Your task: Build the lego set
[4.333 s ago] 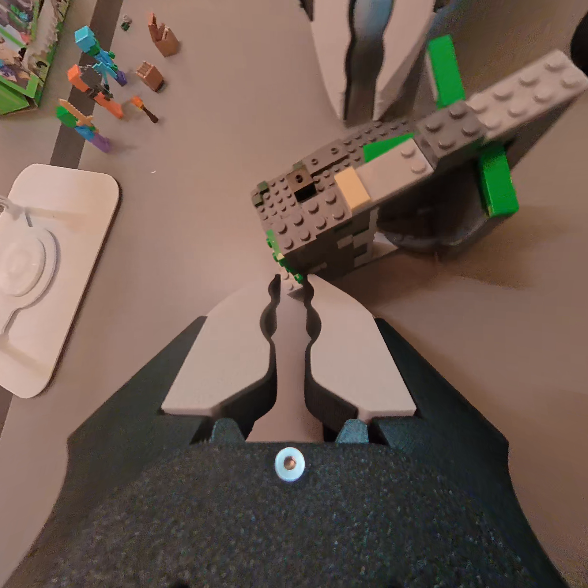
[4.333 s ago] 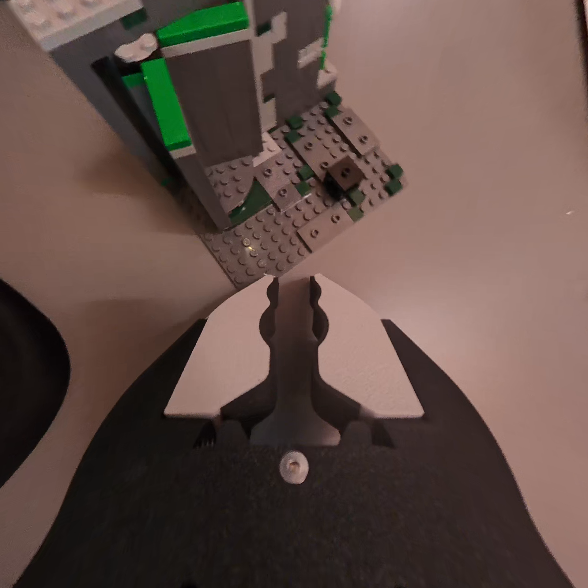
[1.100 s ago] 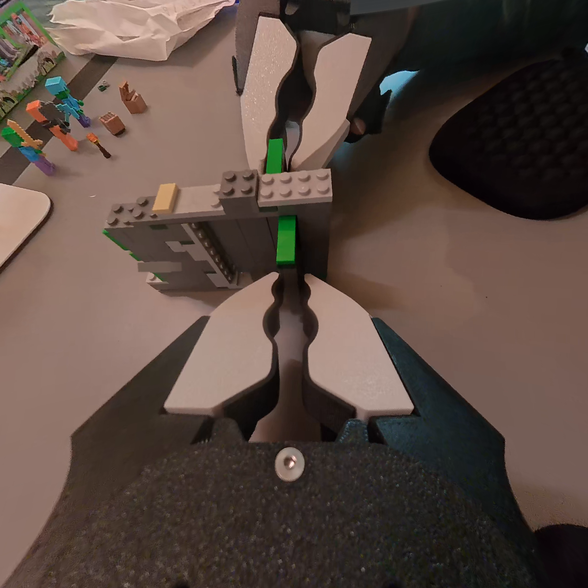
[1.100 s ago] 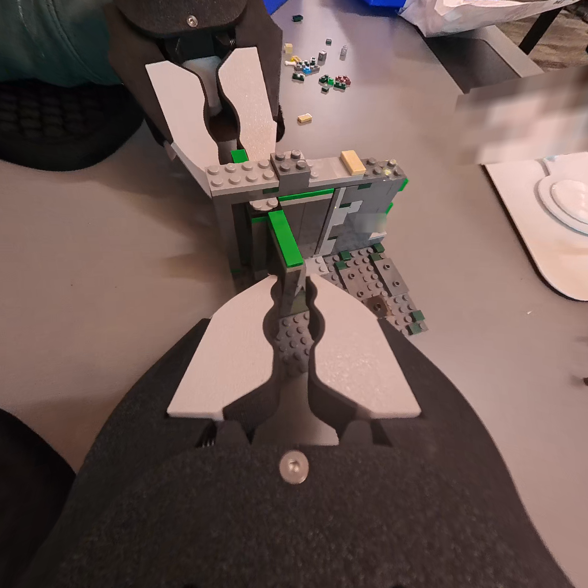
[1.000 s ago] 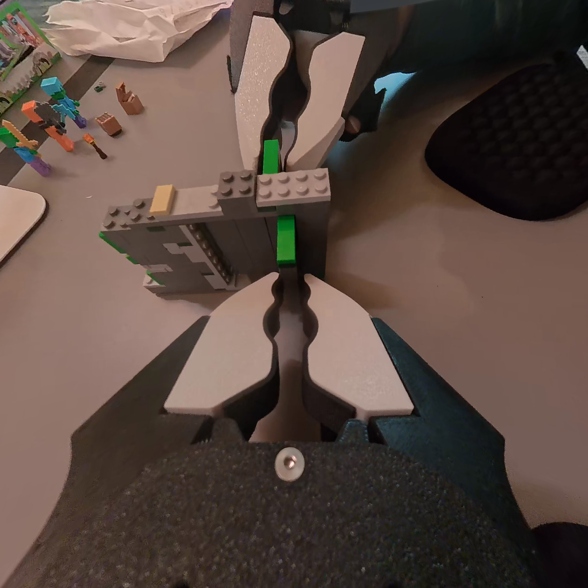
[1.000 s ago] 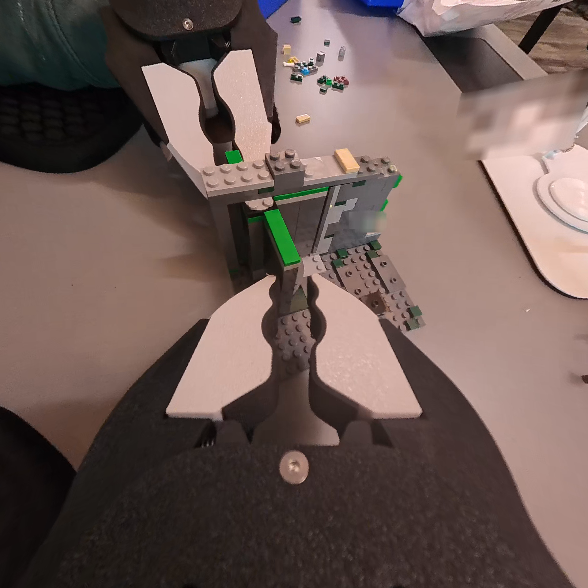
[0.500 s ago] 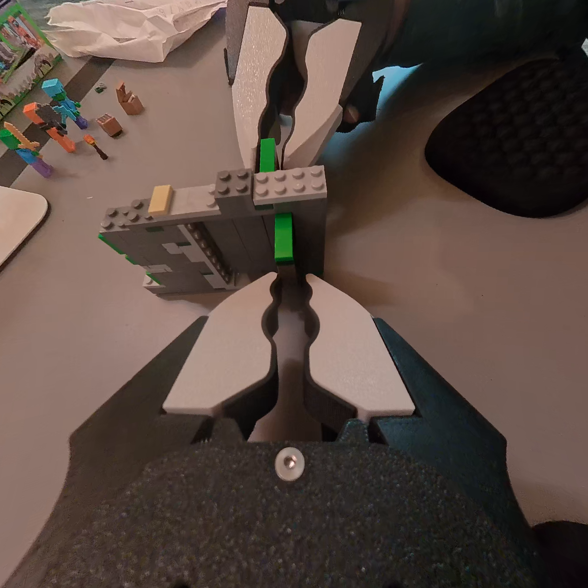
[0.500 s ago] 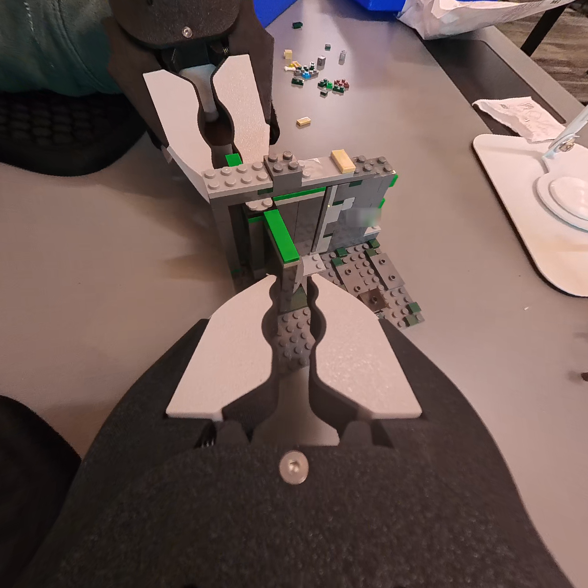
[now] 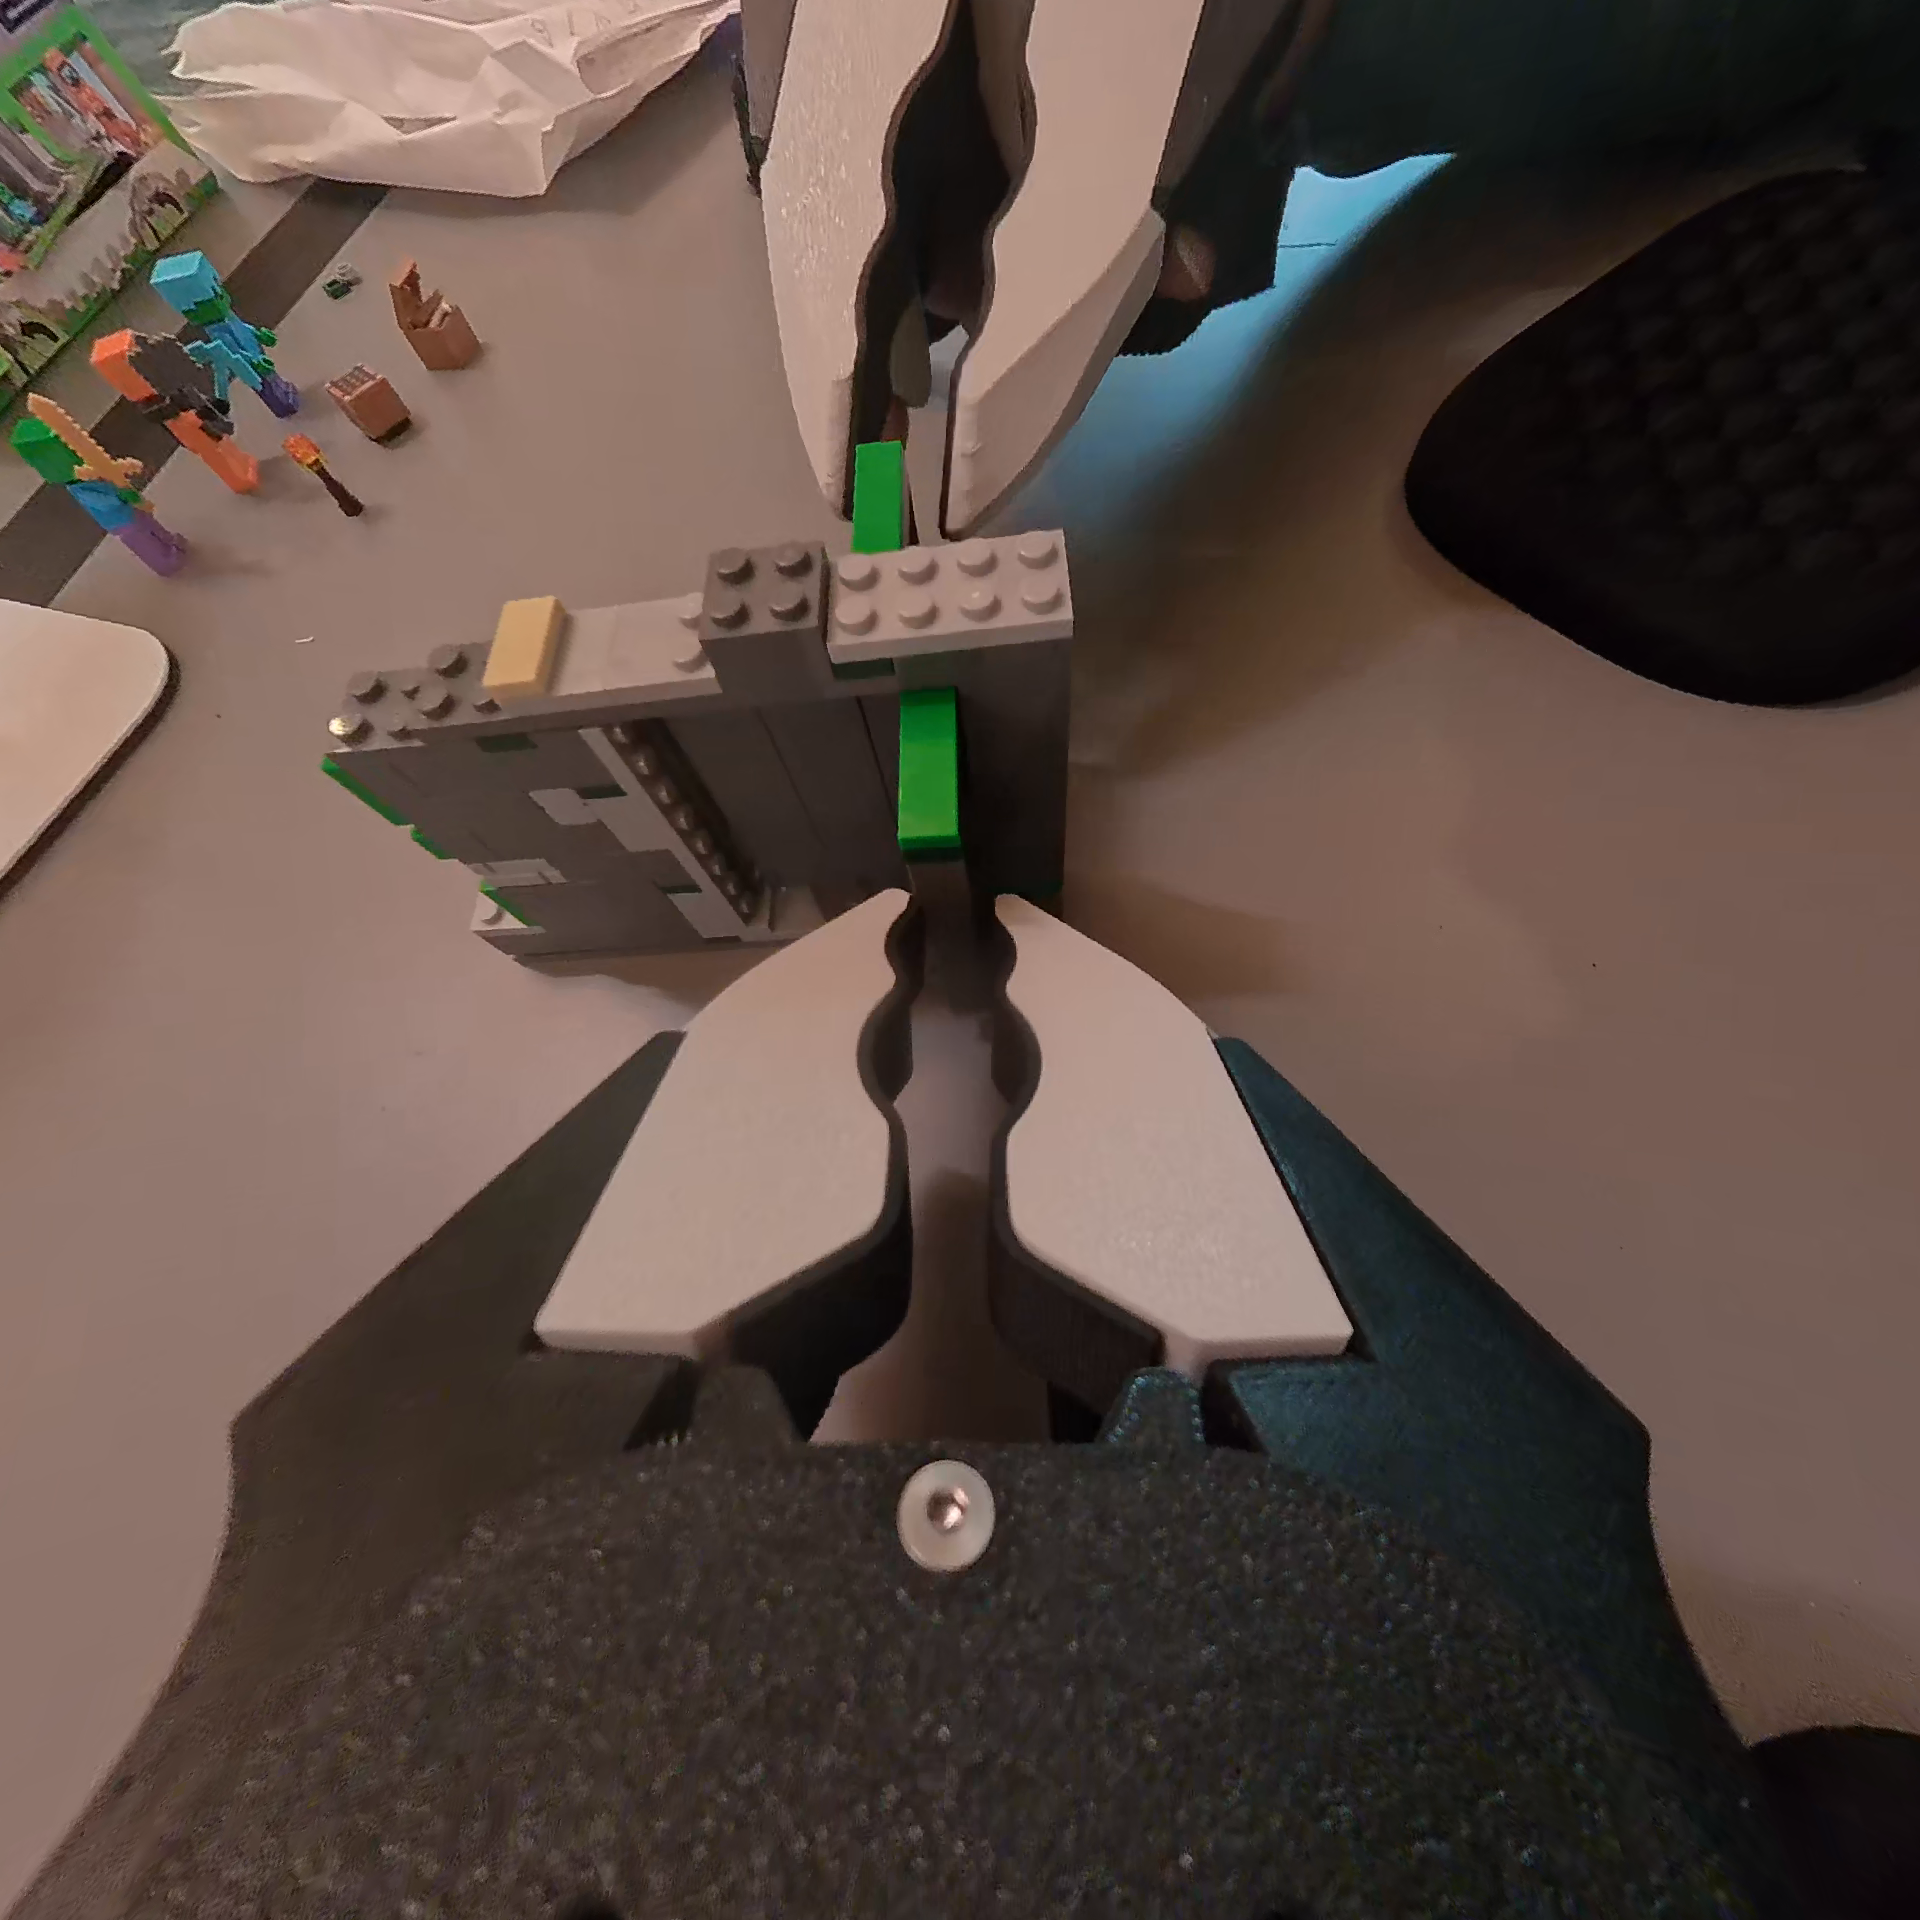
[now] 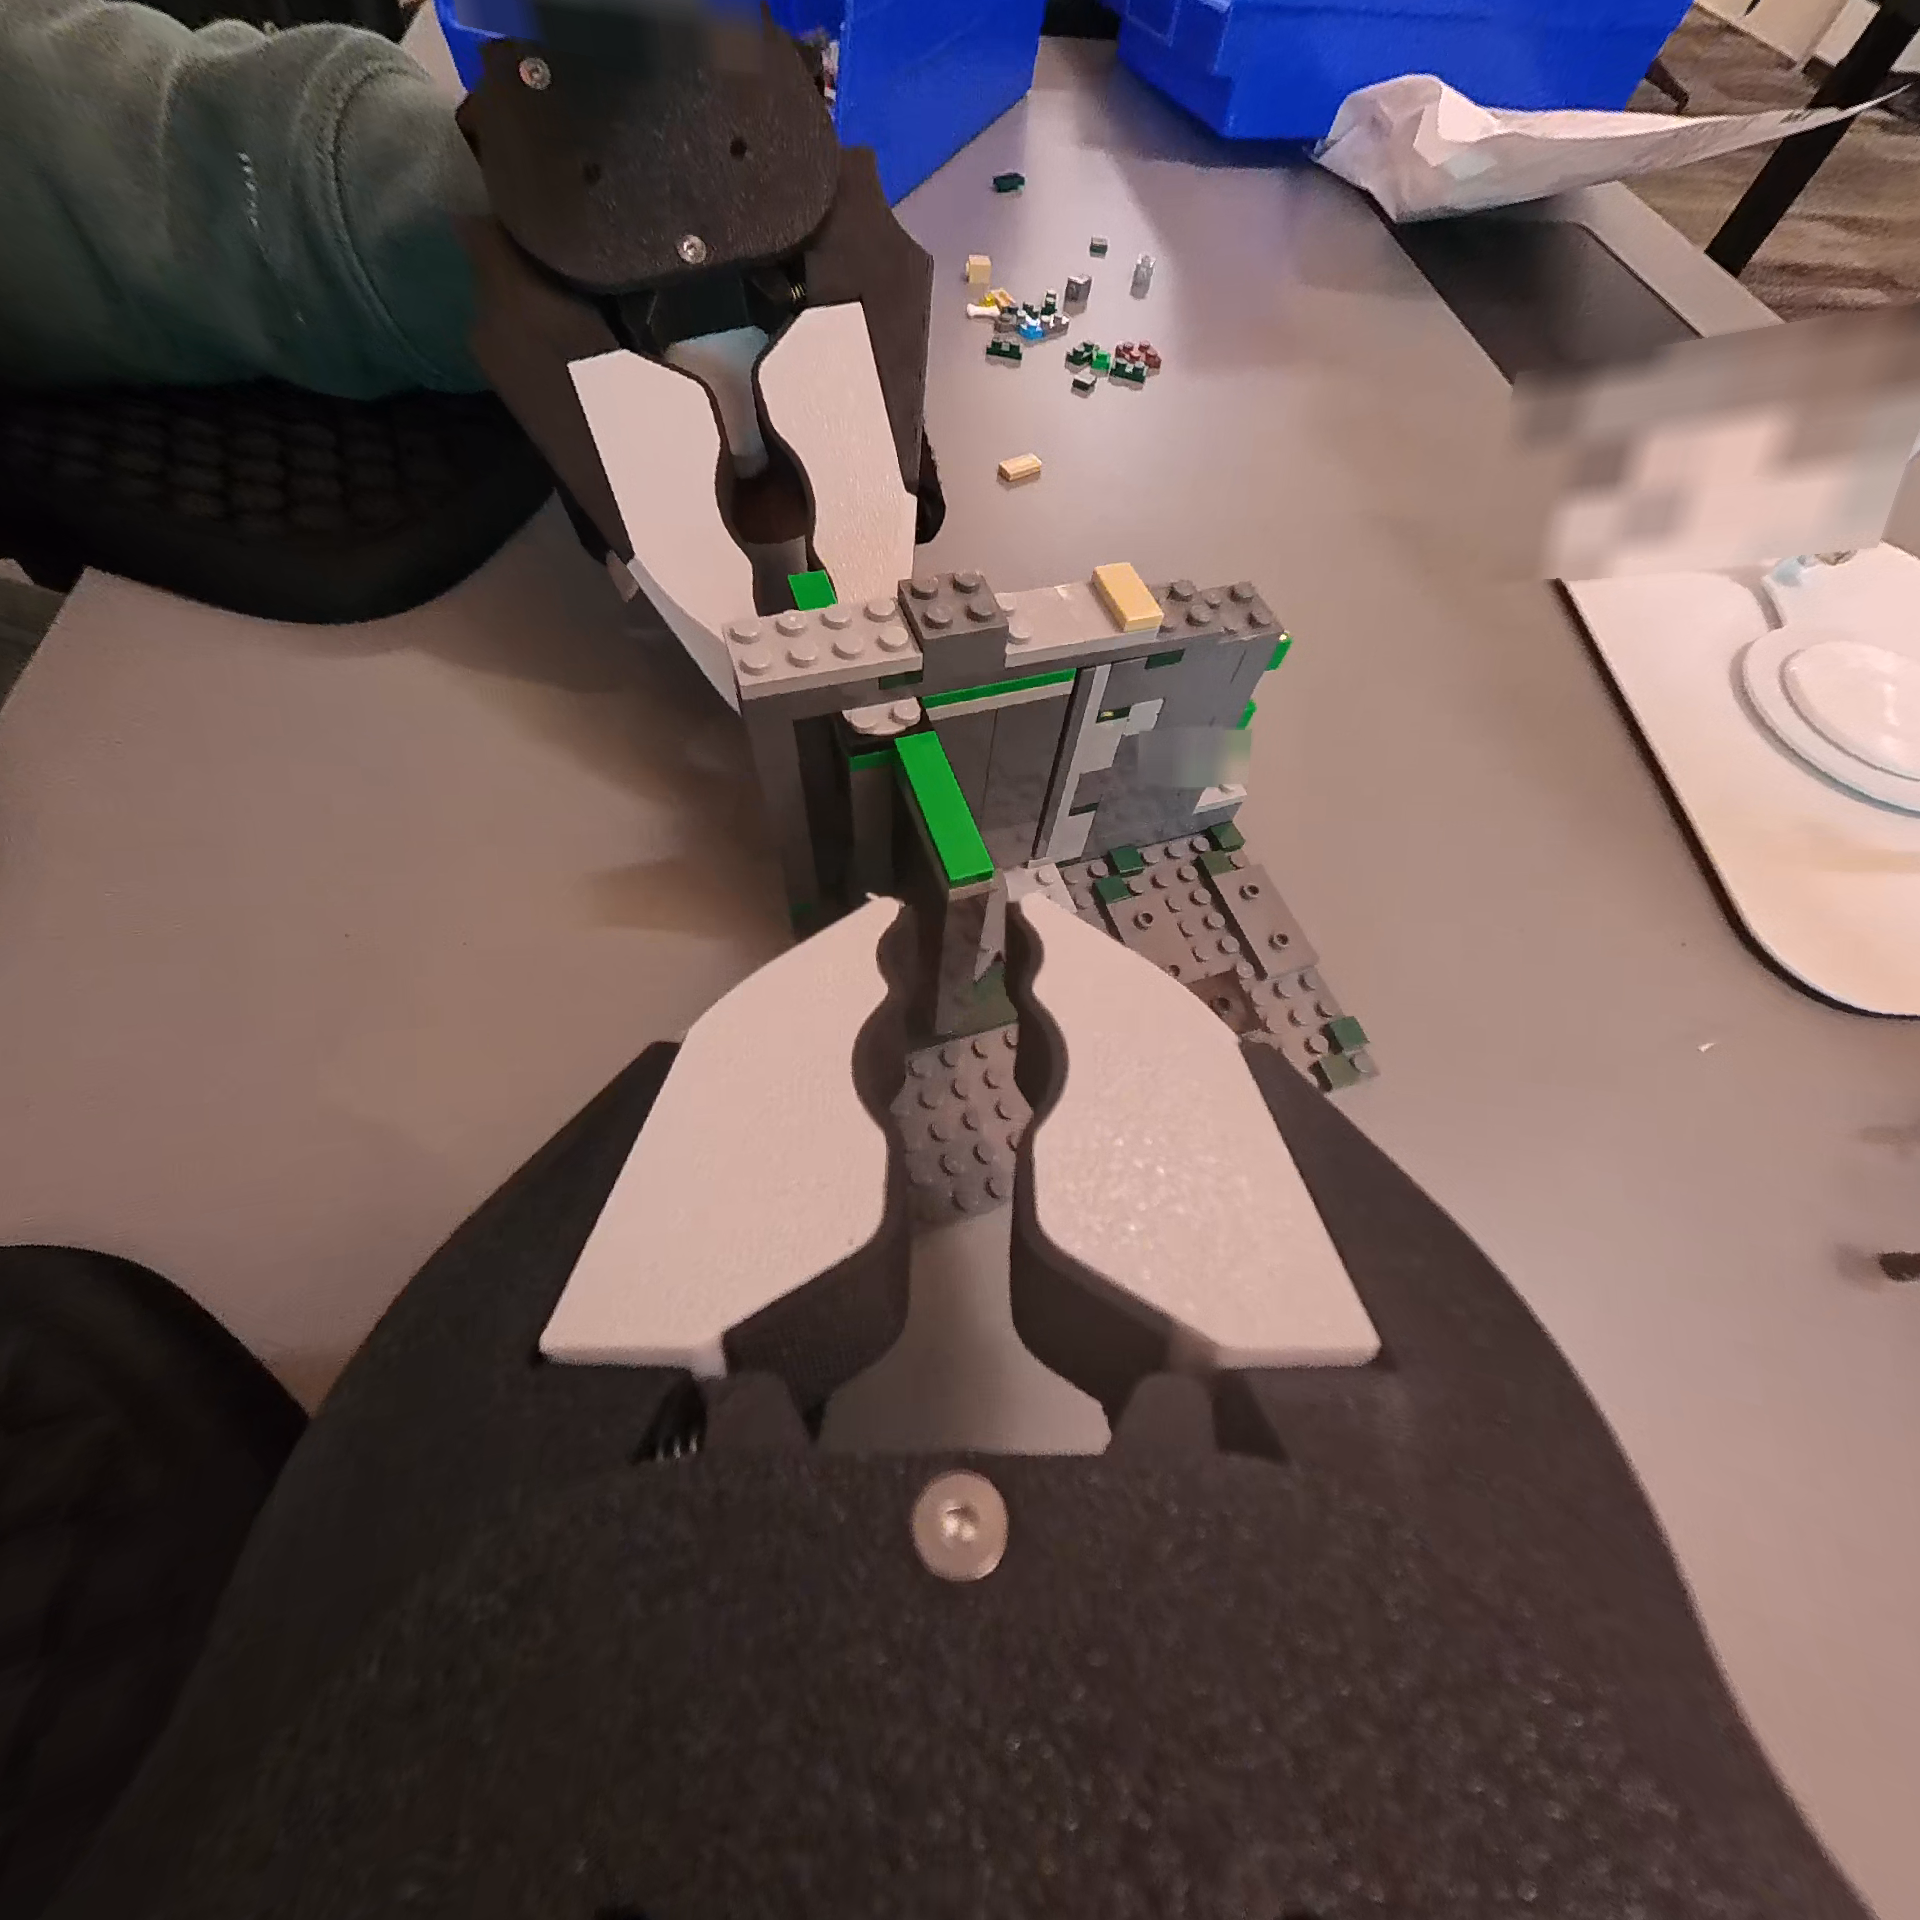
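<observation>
The lego build [image 9: 644,810] is a grey wall with a tan tile on top, standing on the grey table. A narrow cross wall capped by a green tile [image 9: 927,774] runs through it. My left gripper [image 9: 951,909] is shut on the near end of that cross wall. The right gripper [image 9: 904,520] clamps its far end. In the right wrist view the build [image 10: 1039,748] stands on studded grey plates [image 10: 1195,935]. My right gripper [image 10: 951,909] is shut on the green-capped [image 10: 940,810] wall, and the left gripper [image 10: 800,597] grips behind the wall.
Several minifigures [image 9: 197,343], brown pieces [image 9: 431,332], a white paper bag [image 9: 436,94] and a white board [image 9: 62,717] lie left. A black mesh seat [image 9: 1704,436] is right. Loose small pieces [image 10: 1060,322], blue bins [image 10: 1247,62] and a white tray [image 10: 1766,748] lie beyond. The gap from one gripper's tips to the other's is roughly 7 cm.
The right wrist view has tipped up a little and shows more of the far table and the left gripper. Both grippers stay clamped on the build, which has barely moved.
</observation>
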Available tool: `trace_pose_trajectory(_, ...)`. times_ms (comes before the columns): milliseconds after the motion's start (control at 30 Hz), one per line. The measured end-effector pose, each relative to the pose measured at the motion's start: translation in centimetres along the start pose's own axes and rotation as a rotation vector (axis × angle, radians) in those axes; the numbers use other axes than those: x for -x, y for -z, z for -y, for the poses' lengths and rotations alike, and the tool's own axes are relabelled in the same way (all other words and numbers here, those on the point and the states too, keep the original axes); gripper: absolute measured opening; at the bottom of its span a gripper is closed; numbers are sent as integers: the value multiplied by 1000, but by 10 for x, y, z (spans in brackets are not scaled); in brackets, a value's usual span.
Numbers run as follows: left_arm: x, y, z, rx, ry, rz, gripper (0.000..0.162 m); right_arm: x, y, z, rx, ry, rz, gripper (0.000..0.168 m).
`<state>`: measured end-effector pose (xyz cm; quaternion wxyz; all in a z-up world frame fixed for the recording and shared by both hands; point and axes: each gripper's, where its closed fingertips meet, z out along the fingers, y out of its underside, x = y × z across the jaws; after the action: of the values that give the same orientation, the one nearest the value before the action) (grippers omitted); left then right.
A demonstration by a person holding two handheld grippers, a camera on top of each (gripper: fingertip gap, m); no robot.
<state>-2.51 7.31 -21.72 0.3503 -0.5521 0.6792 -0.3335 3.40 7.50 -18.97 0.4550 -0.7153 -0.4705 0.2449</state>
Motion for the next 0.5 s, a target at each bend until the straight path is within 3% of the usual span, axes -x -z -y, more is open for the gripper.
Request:
trace_pose_trajectory(367, 12, 8, -5, -4, 18, 36, 9, 20, -5, -6, 25, 38, 99, 20)
trace_pose_trajectory(500, 13, 13, -8, 5, 21, 28, 10, 1, 3, -14, 104, 69, 111, 22)
